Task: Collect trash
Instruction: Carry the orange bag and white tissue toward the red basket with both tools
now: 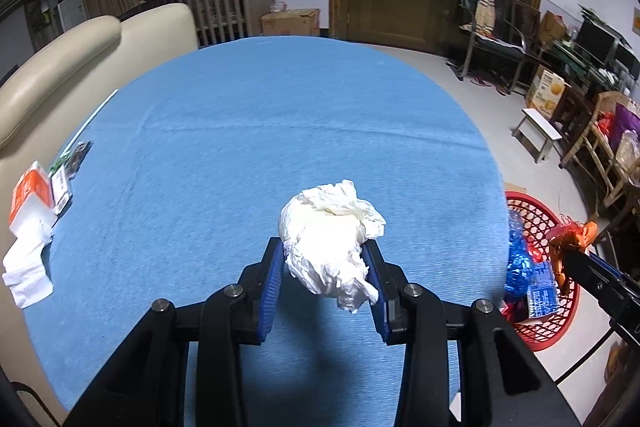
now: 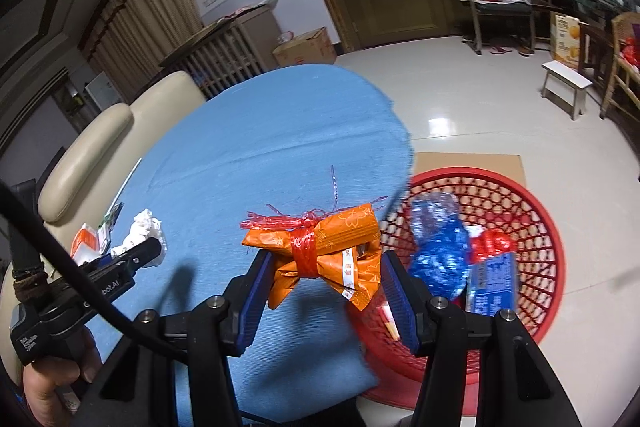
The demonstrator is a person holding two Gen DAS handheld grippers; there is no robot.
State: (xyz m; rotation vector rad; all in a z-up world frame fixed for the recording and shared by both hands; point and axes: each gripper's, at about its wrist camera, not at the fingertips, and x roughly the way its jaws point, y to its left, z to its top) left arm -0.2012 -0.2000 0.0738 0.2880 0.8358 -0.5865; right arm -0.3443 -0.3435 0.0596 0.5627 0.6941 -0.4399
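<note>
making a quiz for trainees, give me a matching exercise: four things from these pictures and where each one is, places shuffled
Things:
1 crumpled white tissue
2 orange wrapper bundle
3 blue plastic bag
4 orange and white carton

Places:
A in the red basket
B between the left gripper pads
C on the blue tablecloth, at its left edge
D between the right gripper pads

Pairs: 1-B, 2-D, 3-A, 4-C

Both wrist views tilt down, close (sharing blue table (image 1: 280,115), red basket (image 2: 540,211)).

Left tongs (image 1: 325,259) clamp a crumpled white tissue (image 1: 330,243) above the blue tablecloth (image 1: 260,131).
</note>
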